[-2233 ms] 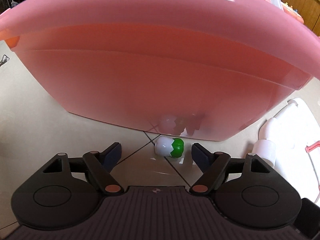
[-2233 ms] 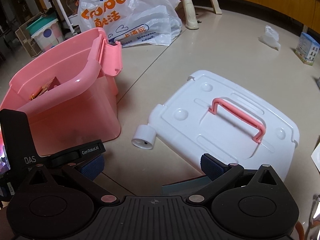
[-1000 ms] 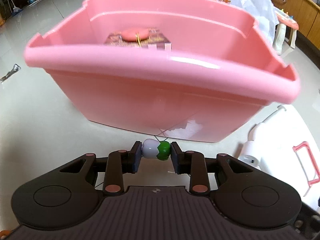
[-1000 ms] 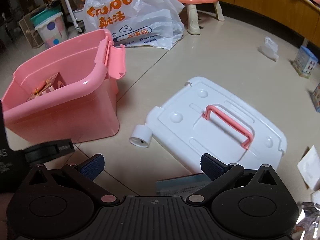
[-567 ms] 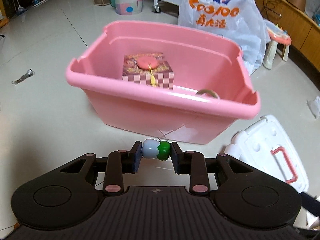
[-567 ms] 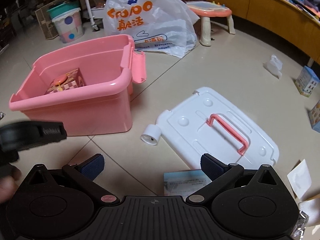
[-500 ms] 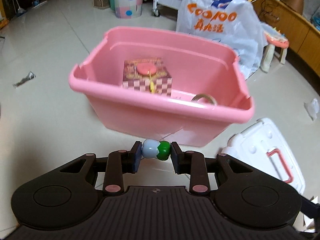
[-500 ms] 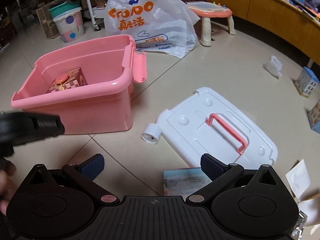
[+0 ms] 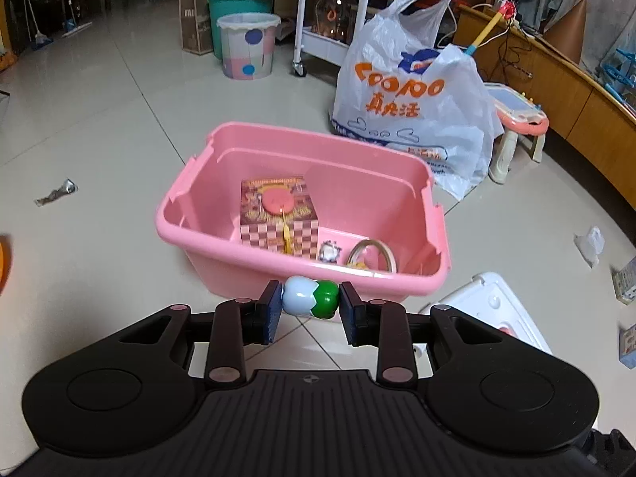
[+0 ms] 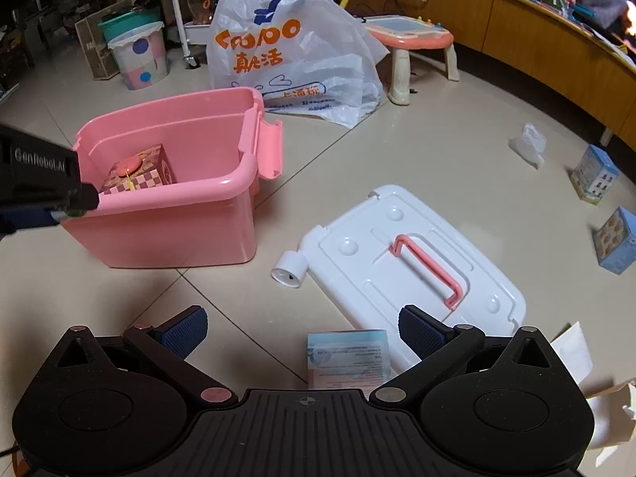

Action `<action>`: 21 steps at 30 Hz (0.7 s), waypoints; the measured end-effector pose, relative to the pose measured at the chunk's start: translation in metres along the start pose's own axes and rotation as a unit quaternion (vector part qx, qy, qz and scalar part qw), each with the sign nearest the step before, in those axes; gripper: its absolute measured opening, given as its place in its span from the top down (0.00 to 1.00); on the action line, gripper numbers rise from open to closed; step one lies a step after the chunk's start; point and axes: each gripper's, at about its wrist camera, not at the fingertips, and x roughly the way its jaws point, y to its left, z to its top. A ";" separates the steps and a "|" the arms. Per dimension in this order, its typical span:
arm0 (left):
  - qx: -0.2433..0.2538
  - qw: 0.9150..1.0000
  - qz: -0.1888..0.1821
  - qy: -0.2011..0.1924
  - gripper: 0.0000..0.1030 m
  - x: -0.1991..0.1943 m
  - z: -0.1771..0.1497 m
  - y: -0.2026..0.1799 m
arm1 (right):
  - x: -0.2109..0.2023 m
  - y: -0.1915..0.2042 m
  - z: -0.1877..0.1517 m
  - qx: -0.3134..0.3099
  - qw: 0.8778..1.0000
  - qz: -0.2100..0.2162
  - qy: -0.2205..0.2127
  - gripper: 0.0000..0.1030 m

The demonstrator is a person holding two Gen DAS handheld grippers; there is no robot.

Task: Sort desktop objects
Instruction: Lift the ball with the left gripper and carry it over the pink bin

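Note:
My left gripper (image 9: 310,305) is shut on a small white and green toy (image 9: 311,303), held in the air just before the near rim of the open pink bin (image 9: 278,259). The bin holds a checkered box (image 9: 279,216), a small figure (image 9: 329,251) and a tape ring (image 9: 371,253). My right gripper (image 10: 302,328) is open and empty above the floor. A light blue card (image 10: 348,357) lies between its fingers. The pink bin (image 10: 179,234) is at its left, with the left gripper's body (image 10: 39,177) beside the near rim.
The bin's white lid (image 10: 413,262) with a pink handle lies on the floor, a white cylinder (image 10: 290,270) beside it. A white shopping bag (image 9: 413,95) stands behind the bin. Small boxes (image 10: 614,238) and paper scraps (image 10: 572,353) lie at the right.
My left gripper closed on the white and green toy on the floor and lifted it up to the bin's rim height. My right gripper rose and stayed open.

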 end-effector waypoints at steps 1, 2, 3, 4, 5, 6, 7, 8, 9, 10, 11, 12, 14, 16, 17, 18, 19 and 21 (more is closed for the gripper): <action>-0.001 1.000 0.000 -0.001 0.69 -0.001 0.002 -0.001 | -0.002 0.000 0.000 -0.001 1.000 0.000 -0.001 0.01; -0.002 1.000 0.000 -0.001 0.69 -0.001 0.005 -0.001 | -0.003 0.000 0.000 -0.003 1.000 0.001 -0.003 0.01; -0.004 1.000 -0.001 -0.002 0.69 -0.001 0.007 -0.001 | -0.004 -0.001 0.000 -0.005 1.000 0.002 -0.004 0.01; -0.005 1.000 -0.001 -0.003 0.69 -0.001 0.009 -0.001 | -0.006 -0.001 0.000 -0.006 1.000 0.002 -0.005 0.01; -0.006 1.000 -0.002 -0.002 0.69 0.000 0.011 -0.001 | -0.007 -0.001 0.000 -0.009 1.000 0.003 -0.006 0.01; -0.008 1.000 -0.002 0.000 0.69 0.001 0.013 -0.002 | -0.007 -0.001 0.000 -0.011 1.000 0.003 -0.006 0.01; -0.010 1.000 -0.003 0.002 0.69 0.001 0.015 -0.003 | -0.007 -0.001 0.000 -0.013 1.000 0.003 -0.005 0.01; -0.010 1.000 -0.003 0.003 0.69 0.002 0.017 -0.004 | -0.007 -0.001 -0.001 -0.015 1.000 0.004 -0.002 0.01; -0.009 1.000 -0.003 0.004 0.69 0.003 0.019 -0.005 | -0.006 0.000 -0.001 -0.017 1.000 0.005 0.000 0.01; -0.006 1.000 -0.003 0.004 0.69 0.004 0.021 -0.007 | -0.005 0.000 -0.001 -0.020 1.000 0.006 0.002 0.01; -0.003 1.000 -0.003 0.004 0.69 0.005 0.023 -0.009 | -0.005 0.002 -0.002 -0.025 1.000 0.007 0.004 0.01; 0.002 1.000 -0.002 0.002 0.69 0.007 0.026 -0.011 | -0.005 0.003 -0.002 -0.030 1.000 0.008 0.004 0.01; 0.007 1.000 -0.006 0.001 0.69 0.010 0.032 -0.015 | -0.005 0.005 -0.001 -0.037 0.999 0.009 0.003 0.01; 0.011 1.000 -0.011 0.001 0.69 0.013 0.039 -0.018 | -0.004 0.007 -0.001 -0.043 0.999 0.012 0.001 0.01; 0.013 1.000 -0.014 0.000 0.69 0.015 0.042 -0.020 | -0.003 0.008 -0.001 -0.044 0.999 0.014 0.001 0.01; 0.015 1.000 -0.016 0.000 0.69 0.017 0.045 -0.022 | -0.002 0.009 -0.001 -0.045 0.999 0.015 0.001 0.01; 0.019 1.000 -0.017 -0.001 0.69 0.018 0.048 -0.024 | -0.001 0.009 -0.001 -0.047 0.999 0.016 0.002 0.01; 0.028 0.999 -0.019 -0.004 0.69 0.021 0.055 -0.028 | 0.002 0.011 -0.002 -0.051 0.999 0.018 0.005 0.01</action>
